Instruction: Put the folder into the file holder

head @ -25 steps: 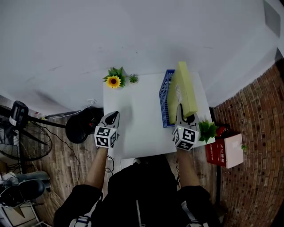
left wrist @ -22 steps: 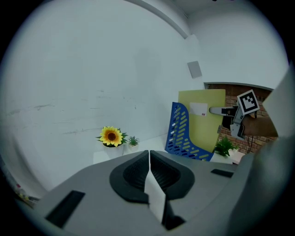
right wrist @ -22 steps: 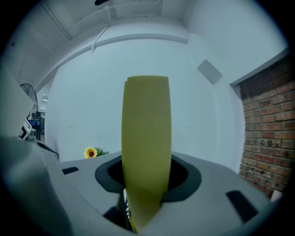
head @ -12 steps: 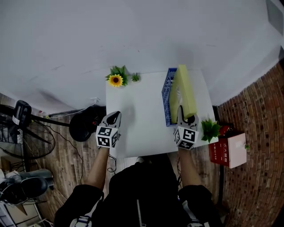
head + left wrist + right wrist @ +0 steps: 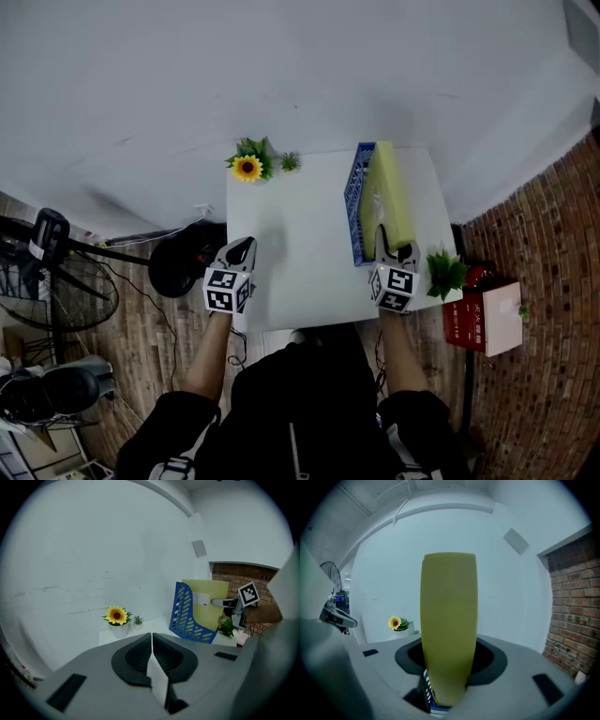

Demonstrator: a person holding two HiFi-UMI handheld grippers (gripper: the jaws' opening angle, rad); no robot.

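Note:
A yellow-green folder (image 5: 389,192) stands on edge in the blue slotted file holder (image 5: 357,211) at the right side of the white table (image 5: 291,253). My right gripper (image 5: 382,234) is at the folder's near end. In the right gripper view the folder (image 5: 449,620) rises between the jaws, with a bit of the blue holder (image 5: 427,688) below. Those jaws have just been opening, and dark gaps show beside the folder. My left gripper (image 5: 242,248) hovers at the table's near left edge, jaws together and empty (image 5: 152,641). From the left, the folder (image 5: 206,609) leans in the holder (image 5: 187,616).
A potted sunflower (image 5: 248,167) and a tiny green plant (image 5: 290,161) stand at the table's far left corner. Another green plant (image 5: 443,272) sits by the near right corner, above a red and white box (image 5: 483,319). A fan (image 5: 56,272) stands on the floor at left.
The right gripper and the folder have sunk a little, so the folder sits lower in the holder. The left gripper has stayed where it was.

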